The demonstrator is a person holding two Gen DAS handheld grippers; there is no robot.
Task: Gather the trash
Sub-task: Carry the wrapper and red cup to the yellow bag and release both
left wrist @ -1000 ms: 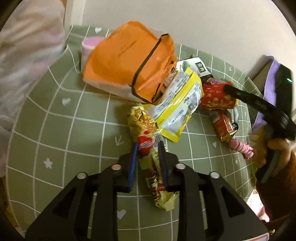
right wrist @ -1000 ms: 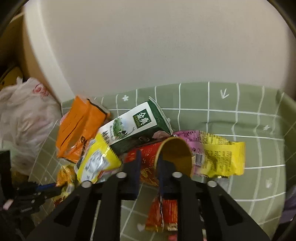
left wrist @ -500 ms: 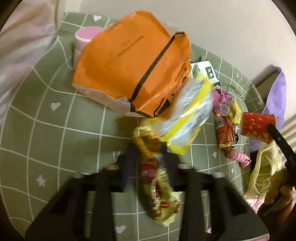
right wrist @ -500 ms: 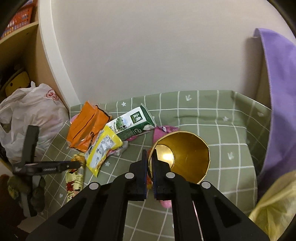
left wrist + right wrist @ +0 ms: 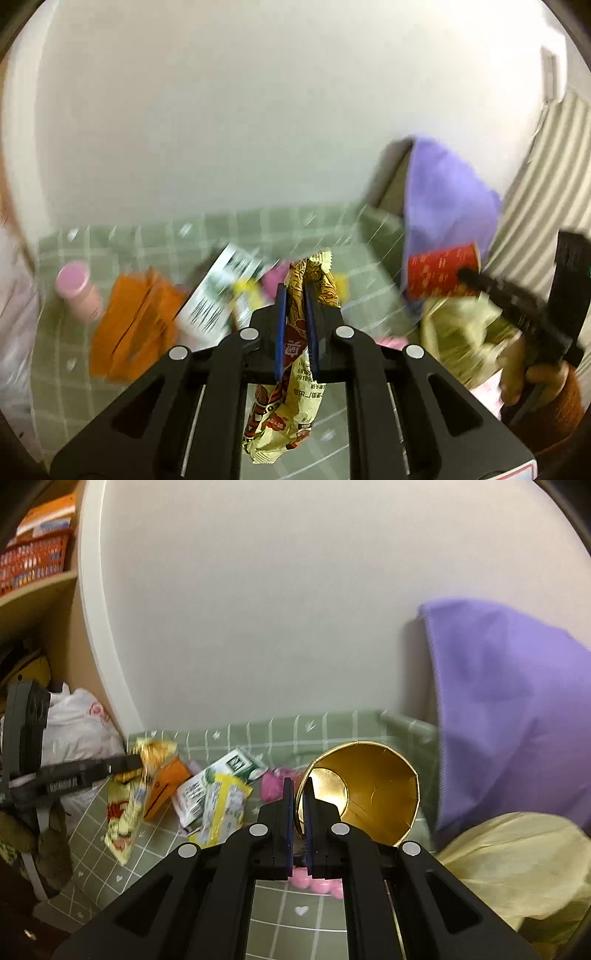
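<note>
both hand-held grippers clamp trash: wrapper [image 5: 295, 306], cup [image 5: 369, 794].

The left tongs [image 5: 294, 295] are black plastic. Each finger has a thin blue pad [image 5: 280, 325] on its inner side. Four round silver screws [image 5: 249, 334] sit in a row across the black arms, and the arms have three-cornered holes cut in them. A bit of a white sticker with a red edge shows at the bottom corner.

The right tongs [image 5: 298, 794] look the same: black, with blue pads and four silver screws.

The person's hand [image 5: 532, 373] has a rusty brown sleeve [image 5: 550, 417].
</note>
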